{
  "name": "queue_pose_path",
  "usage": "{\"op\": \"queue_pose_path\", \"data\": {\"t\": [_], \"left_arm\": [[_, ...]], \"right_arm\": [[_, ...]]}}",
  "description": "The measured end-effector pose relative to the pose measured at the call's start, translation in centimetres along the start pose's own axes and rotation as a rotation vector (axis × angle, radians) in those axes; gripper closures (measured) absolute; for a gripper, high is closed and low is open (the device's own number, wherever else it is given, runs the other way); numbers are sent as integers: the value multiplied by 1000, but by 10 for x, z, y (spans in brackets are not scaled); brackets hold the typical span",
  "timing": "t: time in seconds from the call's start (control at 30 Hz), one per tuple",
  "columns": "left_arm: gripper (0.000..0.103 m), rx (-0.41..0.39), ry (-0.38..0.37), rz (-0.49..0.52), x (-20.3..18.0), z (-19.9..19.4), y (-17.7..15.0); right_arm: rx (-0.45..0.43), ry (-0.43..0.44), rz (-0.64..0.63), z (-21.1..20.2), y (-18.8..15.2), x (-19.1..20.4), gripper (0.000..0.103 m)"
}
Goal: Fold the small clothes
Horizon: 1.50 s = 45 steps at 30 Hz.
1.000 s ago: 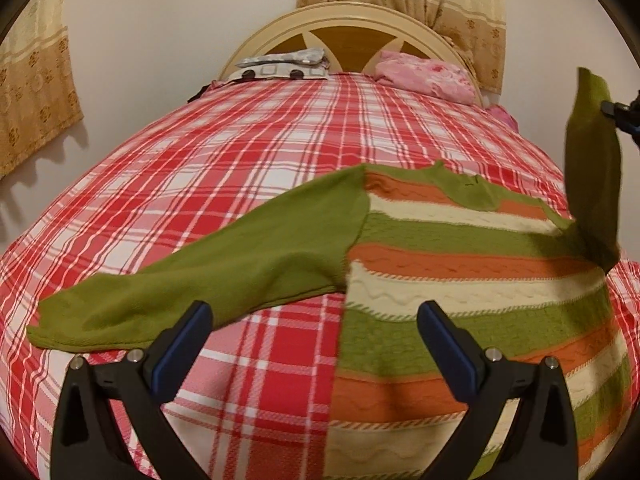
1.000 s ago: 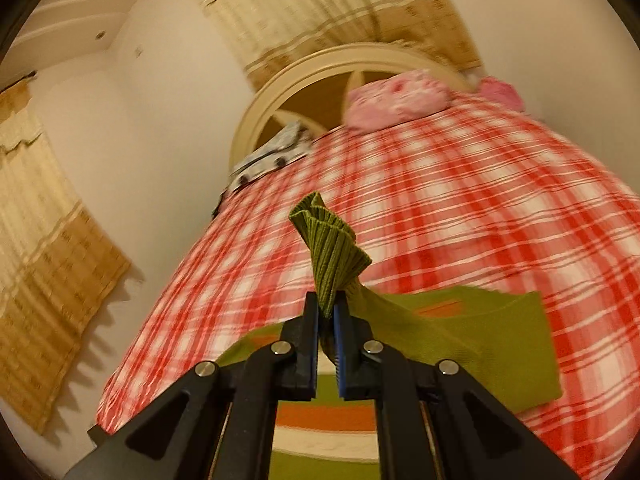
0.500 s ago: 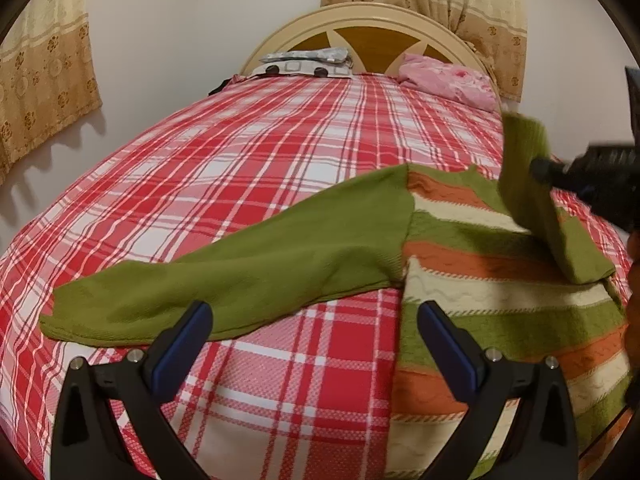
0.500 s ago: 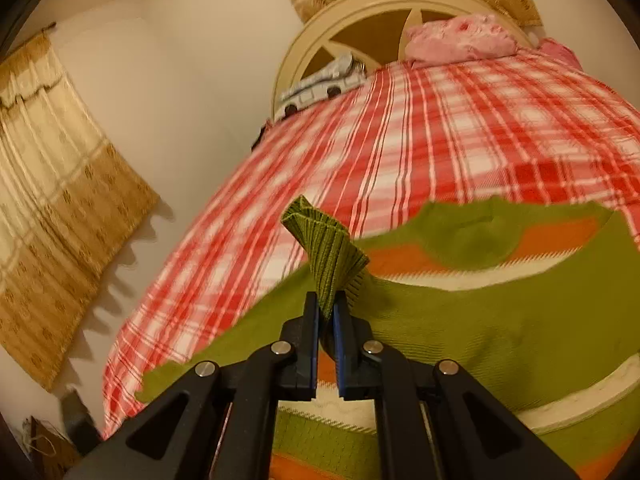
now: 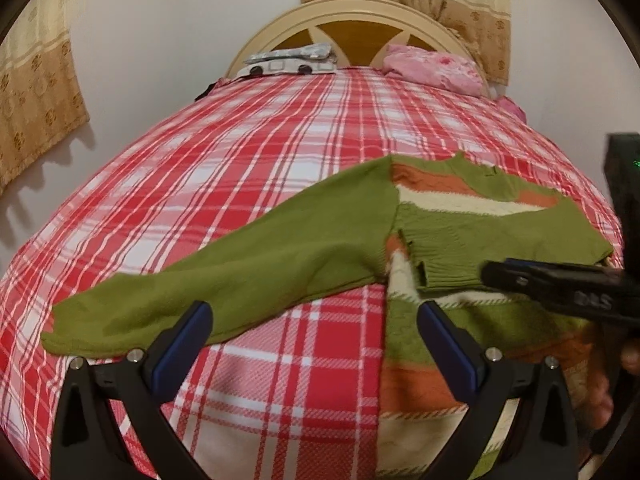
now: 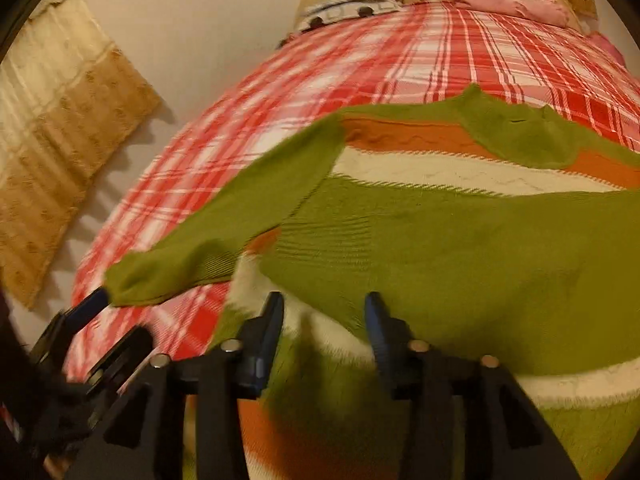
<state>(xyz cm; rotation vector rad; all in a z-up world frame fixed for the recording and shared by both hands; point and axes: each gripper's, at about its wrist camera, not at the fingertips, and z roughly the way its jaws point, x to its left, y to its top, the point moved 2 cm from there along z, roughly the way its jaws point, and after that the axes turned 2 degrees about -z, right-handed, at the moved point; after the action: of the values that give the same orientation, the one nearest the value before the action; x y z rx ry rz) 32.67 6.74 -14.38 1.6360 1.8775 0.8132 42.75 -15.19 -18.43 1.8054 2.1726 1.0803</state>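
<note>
A small knit sweater (image 5: 452, 200) with green, orange and cream stripes lies flat on the red plaid bed (image 5: 248, 152). Its left green sleeve (image 5: 248, 272) stretches out toward the lower left. Its right sleeve (image 5: 492, 248) lies folded across the chest and also shows in the right wrist view (image 6: 480, 264). My left gripper (image 5: 314, 340) is open and empty, just in front of the left sleeve's cuff. My right gripper (image 6: 324, 320) is open and empty just above the folded sleeve, and enters the left wrist view (image 5: 560, 284) from the right.
A cream and brown headboard (image 5: 352, 28) stands at the far end of the bed. A pink pillow (image 5: 432, 68) and a grey and white bundle (image 5: 292, 60) lie by it. Beige curtains (image 5: 32, 92) hang on the left wall.
My right gripper carried the right sleeve down across the sweater's chest, then opened and let it go. The left gripper stayed open and shifted slightly.
</note>
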Motion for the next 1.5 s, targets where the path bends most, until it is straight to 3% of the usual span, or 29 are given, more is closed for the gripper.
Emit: {"op": "queue_pose_path", "data": {"t": [0.27,0.43,0.57,0.6,0.7,0.77,0.83,0.9,0.97,1.2,1.27,1.3,1.33,1.4,1.5], "left_arm": [[1,10,-122,52,-41,20,17],[19,71,-199,88,-67,43,18],[27,129,-235,46,-73,58,14],[33,143,-239,37,-73,62,13],[36,164,-239,18,-74,72,12],[43,158,-236,13,-74,72,13],[77,154,-213,17,-72,72,14],[91,147,-187,15,-67,72,13],[97,139,-196,-13,-56,69,14],[95,134,-234,-57,-46,65,15],[74,140,-233,-58,-49,64,16],[47,146,-241,-64,-51,64,16],[28,133,-246,-72,-51,61,17],[24,88,-254,-65,-54,55,17],[27,95,-248,-30,-61,57,17]], "right_arm": [[-44,-122,46,-71,-34,-45,59],[-42,-292,67,-102,-54,-96,59],[-63,-329,160,-127,-78,-136,59],[-63,-336,161,-129,-81,-139,59],[-78,-342,153,-137,-93,-144,59],[-90,-334,154,-139,-95,-143,59],[-104,-321,159,-139,-97,-142,59],[-110,-322,158,-140,-99,-142,59],[-113,-327,159,-141,-98,-144,59],[-141,-354,200,-146,-93,-157,59],[-147,-364,218,-146,-90,-160,58],[-150,-363,227,-146,-91,-161,58],[-153,-360,232,-146,-90,-161,58],[-152,-357,227,-144,-90,-159,58],[-153,-354,216,-142,-92,-157,58]]}}
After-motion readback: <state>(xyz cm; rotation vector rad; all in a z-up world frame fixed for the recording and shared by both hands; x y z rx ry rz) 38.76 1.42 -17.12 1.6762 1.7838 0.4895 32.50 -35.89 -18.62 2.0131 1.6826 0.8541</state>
